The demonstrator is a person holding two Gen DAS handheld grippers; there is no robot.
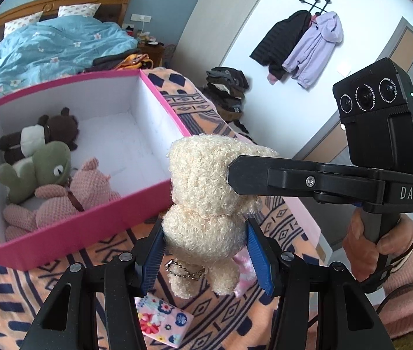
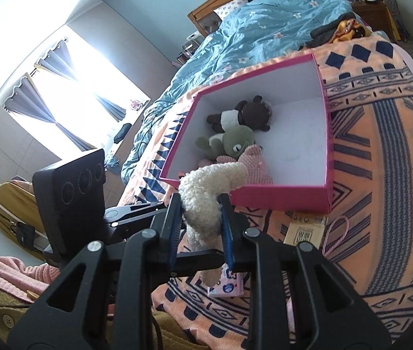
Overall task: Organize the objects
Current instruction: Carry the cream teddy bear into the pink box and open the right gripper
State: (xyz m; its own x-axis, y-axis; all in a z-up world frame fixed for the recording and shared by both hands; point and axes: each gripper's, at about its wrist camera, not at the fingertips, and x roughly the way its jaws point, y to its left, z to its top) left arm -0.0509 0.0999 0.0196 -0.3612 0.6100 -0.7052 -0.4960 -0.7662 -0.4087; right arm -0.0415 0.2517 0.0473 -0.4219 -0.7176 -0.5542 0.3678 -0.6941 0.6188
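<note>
— Curly cream plush toy point(image 1: 206, 204): who has it?
— Both. The left gripper point(image 1: 205, 258) pinches its body between blue ribbed pads at lower centre; the right gripper point(image 2: 202, 227) is clamped tight on it too, reaching in level from the right, a hand point(image 1: 372, 250) on its handle.
— And where is it?
— Lifted above the patterned orange blanket point(image 1: 279, 227), just beside the pink box point(image 1: 69, 233). Inside lie brown, green and pink knitted plush toys point(image 1: 37, 160).
</note>
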